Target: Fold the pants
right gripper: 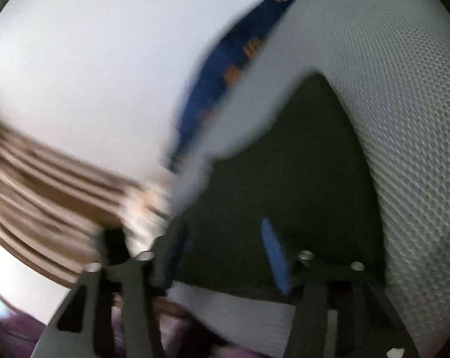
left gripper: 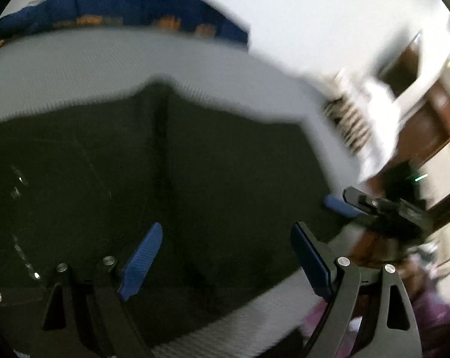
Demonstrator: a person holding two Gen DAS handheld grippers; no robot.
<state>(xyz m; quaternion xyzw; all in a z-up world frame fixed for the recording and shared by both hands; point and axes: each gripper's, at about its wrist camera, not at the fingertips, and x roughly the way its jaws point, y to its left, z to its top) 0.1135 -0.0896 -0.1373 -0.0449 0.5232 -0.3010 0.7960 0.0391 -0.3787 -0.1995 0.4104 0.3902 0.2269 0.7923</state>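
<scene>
Both tongs, left (left gripper: pixel 226 258) and right (right gripper: pixel 225 250), gape apart over the dark pants (left gripper: pixel 195 164) lying flat beneath them on the white bed (left gripper: pixel 135 59).

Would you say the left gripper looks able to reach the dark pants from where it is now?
Probably yes. The left gripper is open right above the dark pants, which lie flat on the white textured surface; nothing sits between them, though motion blur hides fine detail.

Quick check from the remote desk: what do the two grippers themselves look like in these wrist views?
Both match: the left gripper and right gripper have black angular linkage arms with triangular cut-outs and silver round bolt heads, ending in flat blue fingers with a ribbed face. No cables, markings or sleeves show; the right view is blurred.
</scene>
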